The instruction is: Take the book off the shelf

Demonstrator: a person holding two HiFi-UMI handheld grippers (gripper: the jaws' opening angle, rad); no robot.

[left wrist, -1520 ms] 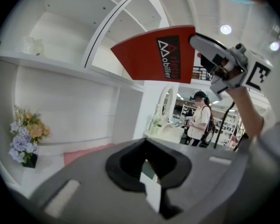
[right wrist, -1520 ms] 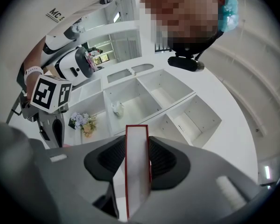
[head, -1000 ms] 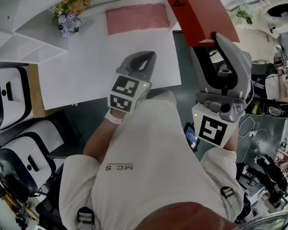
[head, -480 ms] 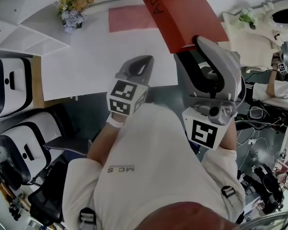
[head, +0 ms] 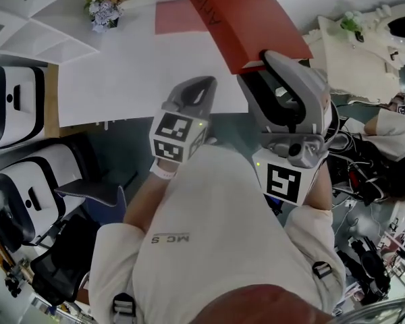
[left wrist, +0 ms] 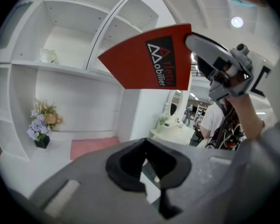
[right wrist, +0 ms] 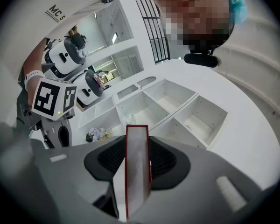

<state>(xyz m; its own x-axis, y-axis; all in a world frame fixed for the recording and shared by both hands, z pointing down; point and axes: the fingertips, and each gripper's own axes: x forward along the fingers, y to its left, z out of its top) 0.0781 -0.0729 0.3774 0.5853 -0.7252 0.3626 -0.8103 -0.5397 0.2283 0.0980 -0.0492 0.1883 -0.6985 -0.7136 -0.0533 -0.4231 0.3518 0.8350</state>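
At far left, white shelf (head: 34,42) with open compartments, flowers (head: 106,5) in a dark pot on the white table (head: 121,79) below it, a pink mat (head: 182,15) just to their right. Next, left gripper (head: 204,85) over the table's near edge, pointing ahead and a little down. Jaws a narrow way apart in the left gripper view, with only table and floor showing through the gap and nothing held. Then the red book (head: 246,19), already off the shelf and in the air over the table's far right corner, well apart from the compartments. Long axis slanting from the right gripper (head: 258,65) up and leftward in the head view, away from the person, with most of the length jutting beyond the jaws. Clamped by its near end: seen edge-on in the right gripper view, page block upright between the ribbed pads, a red cover pressed by each. So, straight ahead of the right gripper and in its grip; up and to the right of the left one, not touching it. Right hand plainly the nearer, being the holder. Judged as lifted out, with only carrying clear or setting down left. Worth minding the long free end for that move, likely to swing wide and lever against a hold at one end.
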